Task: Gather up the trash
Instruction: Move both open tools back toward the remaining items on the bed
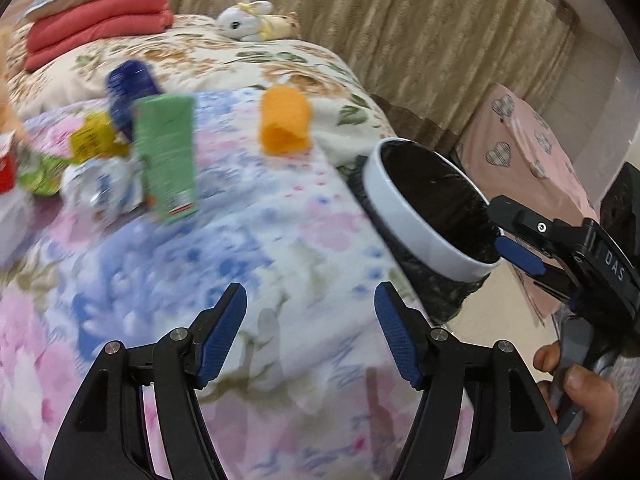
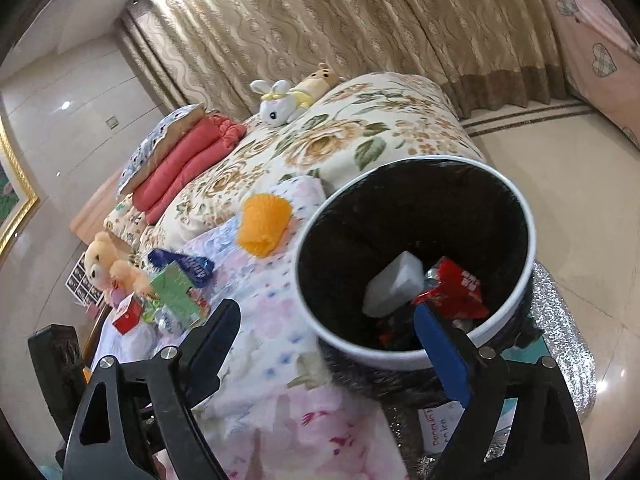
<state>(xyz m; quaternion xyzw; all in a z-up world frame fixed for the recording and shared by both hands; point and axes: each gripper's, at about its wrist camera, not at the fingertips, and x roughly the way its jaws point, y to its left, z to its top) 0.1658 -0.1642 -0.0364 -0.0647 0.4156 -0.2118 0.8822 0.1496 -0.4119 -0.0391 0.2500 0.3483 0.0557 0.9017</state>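
Bedroom setting: bed (image 1: 280,240) under a floral quilt, beige curtains behind, pale tiled floor.

Left gripper (image 1: 310,336): jaws apart, nothing between them, hovering over bare quilt and angled down toward the bed. Right gripper (image 2: 324,344): jaws spread wide and empty, poised at the near rim of the bin (image 2: 528,224), pointing down into it. In the left wrist view a hand (image 1: 580,404) grips the right tool's handle at lower right.

Progress, judged: partly done. Inside the black-lined, white-rimmed bin lie a red wrapper (image 2: 456,288), a grey-white piece (image 2: 394,284) and darker scraps beneath.

Left on the quilt: orange mesh roll (image 1: 285,120) alone, fairly near the bin; farther off, a cluster with a green carton (image 1: 166,156), blue packet (image 1: 130,92), yellow wrapper (image 1: 94,140), crumpled white wrapper (image 1: 102,188) and a red box (image 2: 128,314). Cluster is motion-blurred in the left wrist view.

Plush toys and folded red blankets presumably stay.
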